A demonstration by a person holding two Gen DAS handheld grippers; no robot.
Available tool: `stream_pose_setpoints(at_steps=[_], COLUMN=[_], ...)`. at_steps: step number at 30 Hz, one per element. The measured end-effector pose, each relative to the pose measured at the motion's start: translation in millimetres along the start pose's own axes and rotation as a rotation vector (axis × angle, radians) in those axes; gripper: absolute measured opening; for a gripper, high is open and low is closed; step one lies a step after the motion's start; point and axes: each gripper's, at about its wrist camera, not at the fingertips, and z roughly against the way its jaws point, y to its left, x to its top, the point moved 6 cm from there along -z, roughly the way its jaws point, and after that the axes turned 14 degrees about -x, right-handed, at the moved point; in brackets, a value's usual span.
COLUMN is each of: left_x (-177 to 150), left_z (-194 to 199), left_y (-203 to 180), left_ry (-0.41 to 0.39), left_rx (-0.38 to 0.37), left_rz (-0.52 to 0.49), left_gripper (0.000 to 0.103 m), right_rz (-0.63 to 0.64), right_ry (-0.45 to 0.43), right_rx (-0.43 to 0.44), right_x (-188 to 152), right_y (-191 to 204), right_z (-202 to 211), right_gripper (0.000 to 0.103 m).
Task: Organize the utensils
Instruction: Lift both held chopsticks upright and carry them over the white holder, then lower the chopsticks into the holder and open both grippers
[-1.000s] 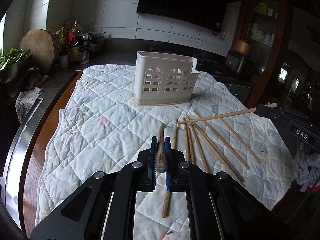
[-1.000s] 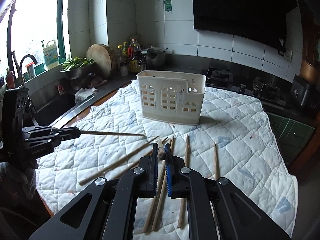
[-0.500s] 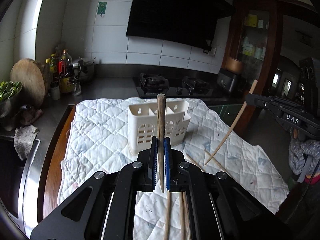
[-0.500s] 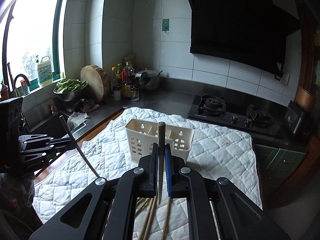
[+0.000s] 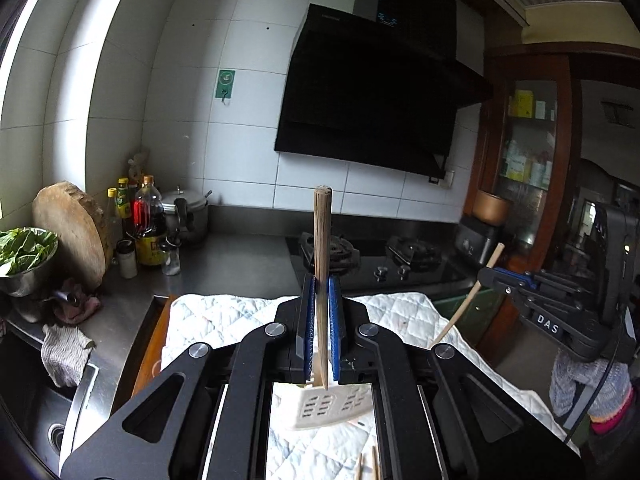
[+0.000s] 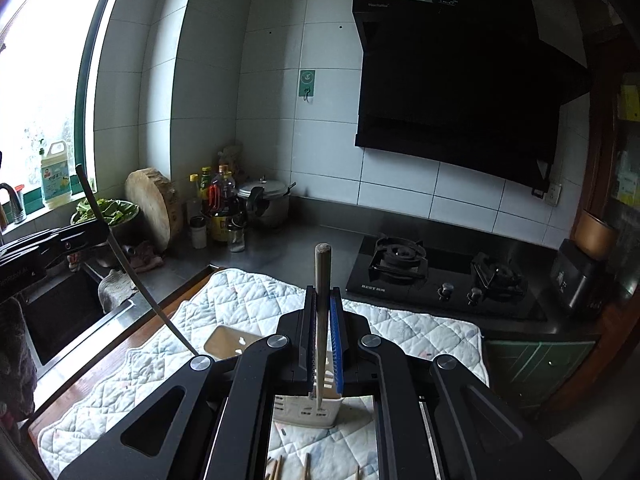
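Your left gripper [image 5: 320, 312] pinches one chopstick [image 5: 321, 240] upright. Your right gripper [image 6: 323, 320] pinches another chopstick [image 6: 322, 276], above the white holder [image 6: 308, 410].

The chopstick [image 5: 322, 240] looks like matt, grainy wood. The caddy [image 5: 328, 408] is smooth cream plastic. A quilted cloth [image 6: 256, 300] covers the counter [image 6: 296, 248], which is dull brushed metal. The hood [image 6: 460, 92] is glossy black, the wall tiles [image 6: 264, 40] shiny white. Both claws' pads [image 5: 334, 320] are ribbed blue.
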Motion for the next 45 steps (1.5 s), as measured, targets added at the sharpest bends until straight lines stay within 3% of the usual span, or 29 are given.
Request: stream_pose_setpoints(at_steps=[5, 13, 24, 35, 45], left_x=[3.3, -29.0, -54.3, -51.9, -79.9], left_z=[-27.1, -62.9, -68.4, -30.4, 32.9], left_y=[23.2, 40.9, 46.3, 25.4, -1.9], left_ry=[-0.003, 0.099, 0.159, 0.132, 0.122], left_rx=[0.014, 0.035, 0.042, 0.057, 0.052], left_rz=[0.052, 0.065, 0.067, 0.036, 0.012], left_gripper=[0.005, 0.005, 0.01, 0.027, 0.041], right_rz=[-0.001, 0.008, -0.002, -0.035, -0.064], right_ry=[0.011, 0.077, 0.13, 0.085, 0.064], right_rx=[0.004, 0.013, 0.013, 0.012, 0.046], right_x=[1.0, -21.9, -44.3, -47.1, -86.3], right_y=[4.4, 12.2, 10.0, -4.5, -13.1], right_z=[-24.9, -54.0, -64.0, -14.4, 61.6], right_gripper=[0.007, 0.007, 0.01, 0.034, 0.042])
